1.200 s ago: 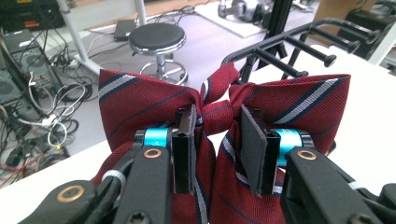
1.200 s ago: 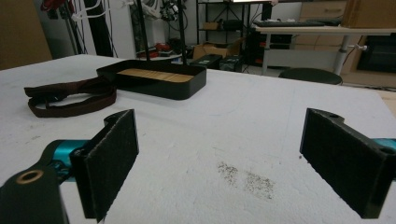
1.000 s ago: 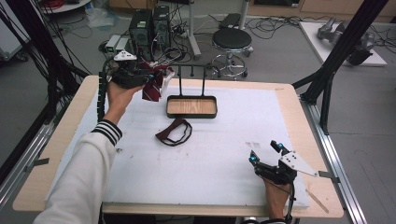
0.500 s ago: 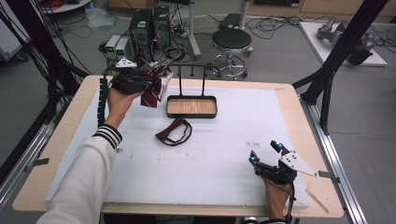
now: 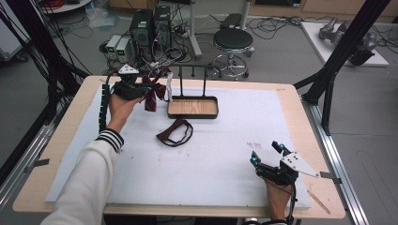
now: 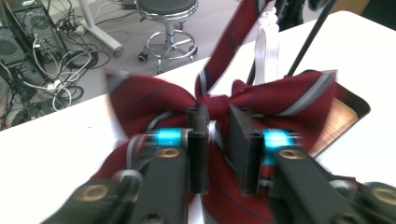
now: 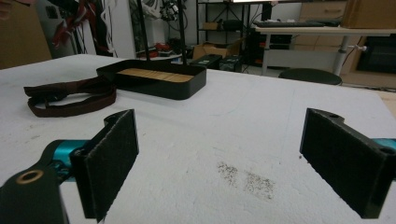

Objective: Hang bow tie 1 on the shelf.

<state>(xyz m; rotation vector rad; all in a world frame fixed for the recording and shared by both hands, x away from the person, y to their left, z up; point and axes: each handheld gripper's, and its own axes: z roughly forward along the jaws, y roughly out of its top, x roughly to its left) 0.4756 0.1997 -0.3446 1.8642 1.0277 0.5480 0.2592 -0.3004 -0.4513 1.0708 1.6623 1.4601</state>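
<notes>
A dark red striped bow tie (image 5: 156, 89) hangs in the air at the table's far left, just left of a black rack (image 5: 193, 70). My left gripper (image 5: 145, 89) is shut on it. In the left gripper view the jaws of the left gripper (image 6: 218, 140) pinch the bow tie (image 6: 140, 100) near its knot, and a white strap (image 6: 266, 44) hangs from it. A dark red band (image 5: 174, 133) lies looped on the white mat. My right gripper (image 5: 266, 153) rests at the near right, open; the right gripper (image 7: 224, 154) has nothing between its pads.
The rack rises from a black tray with a wooden floor (image 5: 193, 108) at the far middle; tray (image 7: 154, 79) and band (image 7: 70, 95) lie ahead of the right gripper. A white mat (image 5: 225, 140) covers the table. Computers, cables and a stool stand beyond the far edge.
My left gripper has shifted slightly down and toward me with the bow tie in it. The right gripper has stayed put.
</notes>
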